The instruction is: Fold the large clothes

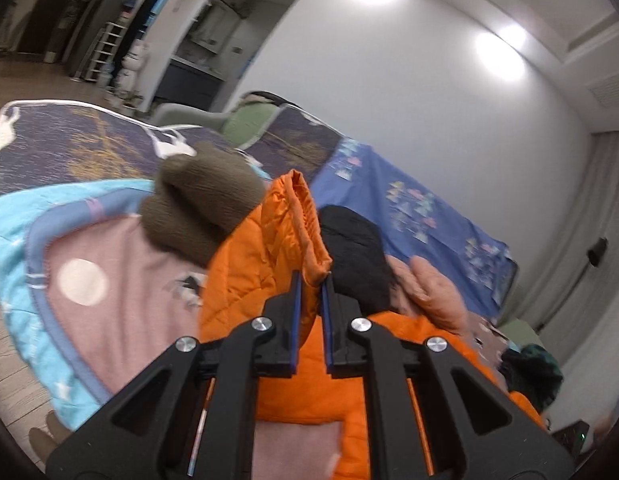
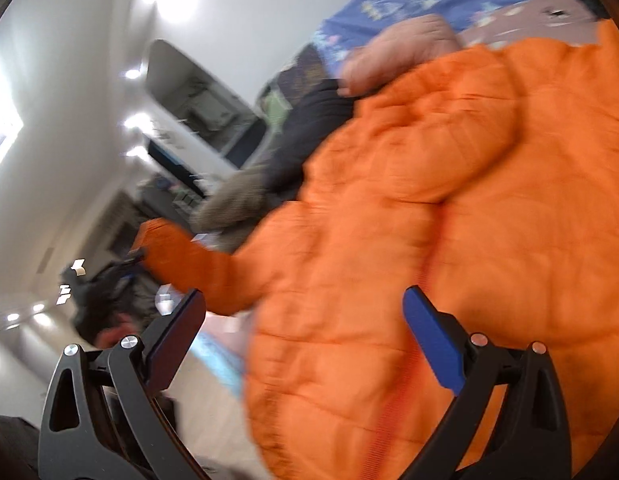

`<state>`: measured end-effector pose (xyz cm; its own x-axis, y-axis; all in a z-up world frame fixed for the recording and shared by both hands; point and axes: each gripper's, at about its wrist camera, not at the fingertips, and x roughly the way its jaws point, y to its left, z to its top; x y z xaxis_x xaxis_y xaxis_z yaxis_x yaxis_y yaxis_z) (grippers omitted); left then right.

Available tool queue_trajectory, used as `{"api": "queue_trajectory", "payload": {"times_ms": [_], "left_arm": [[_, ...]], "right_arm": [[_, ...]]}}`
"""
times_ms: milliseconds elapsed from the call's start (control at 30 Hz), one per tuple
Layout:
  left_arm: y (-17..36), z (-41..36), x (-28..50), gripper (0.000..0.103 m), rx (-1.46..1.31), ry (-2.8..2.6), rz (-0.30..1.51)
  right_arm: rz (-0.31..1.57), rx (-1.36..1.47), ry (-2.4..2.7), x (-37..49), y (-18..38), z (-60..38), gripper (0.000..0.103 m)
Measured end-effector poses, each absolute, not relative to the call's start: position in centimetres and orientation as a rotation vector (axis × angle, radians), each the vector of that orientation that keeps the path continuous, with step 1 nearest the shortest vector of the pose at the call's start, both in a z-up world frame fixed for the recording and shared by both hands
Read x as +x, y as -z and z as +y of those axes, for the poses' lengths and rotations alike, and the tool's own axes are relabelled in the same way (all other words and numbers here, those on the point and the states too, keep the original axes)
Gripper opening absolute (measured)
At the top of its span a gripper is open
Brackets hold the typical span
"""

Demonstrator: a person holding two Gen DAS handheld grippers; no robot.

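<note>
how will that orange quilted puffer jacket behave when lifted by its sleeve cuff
Probably floppy: the orange quilted puffer jacket sags in soft folds from the cuff pinched by the left gripper. Likely light for its bulk, given its puffy quilting. Its smooth shell may slip. The right gripper is open beside it.

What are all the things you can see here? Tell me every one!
orange puffy jacket: 1, orange, spread over the bed, its cuff pinched by the left gripper
brown knit garment: 1, olive-brown, behind the jacket
black garment: 1, black, beside the cuff
pink garment: 1, salmon pink, right of the black one
play mat: 1, light blue and pink, under the clothes
blue sheet: 1, blue with small prints, along the wall
left gripper: 1, black, fingers closed on the cuff
right gripper: 1, black with blue pads, fingers apart, holding nothing
</note>
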<state>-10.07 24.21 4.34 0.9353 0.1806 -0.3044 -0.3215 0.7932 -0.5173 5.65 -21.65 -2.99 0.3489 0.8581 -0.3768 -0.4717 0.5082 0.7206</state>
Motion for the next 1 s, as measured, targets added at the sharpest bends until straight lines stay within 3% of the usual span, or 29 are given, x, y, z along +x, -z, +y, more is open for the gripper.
{"api": "queue_trajectory", "payload": {"times_ms": [267,500,700,800,867,933,1000], "left_arm": [[-1.5,13.5,-3.3,0.008,-0.596,0.04,0.41],[4.0,5.5,0.5,0.008,-0.564,0.221,0.626],[6.7,1.6,1.7,0.008,-0.503,0.304,0.726],[6.7,1.0,2.3,0.008,-0.451,0.318,0.734],[6.5,1.1,2.5,0.008,-0.431,0.324,0.733],[6.4,1.3,2.4,0.009,-0.422,0.335,0.734],[6.1,1.4,1.3,0.021,-0.417,0.353,0.726]], "right_arm": [[0.889,0.756,-1.197,8.6,0.3,-17.8,0.099],[1.062,0.825,-1.07,12.2,4.6,-17.5,0.099],[1.109,0.773,-0.972,12.5,6.2,-18.5,0.07],[1.105,0.687,-0.913,12.5,6.2,-18.8,0.047],[1.093,0.651,-0.887,12.5,6.3,-18.9,0.021],[1.072,0.63,-0.873,12.7,6.2,-19.0,0.009],[1.039,0.622,-0.859,12.9,5.8,-19.2,0.006]]}}
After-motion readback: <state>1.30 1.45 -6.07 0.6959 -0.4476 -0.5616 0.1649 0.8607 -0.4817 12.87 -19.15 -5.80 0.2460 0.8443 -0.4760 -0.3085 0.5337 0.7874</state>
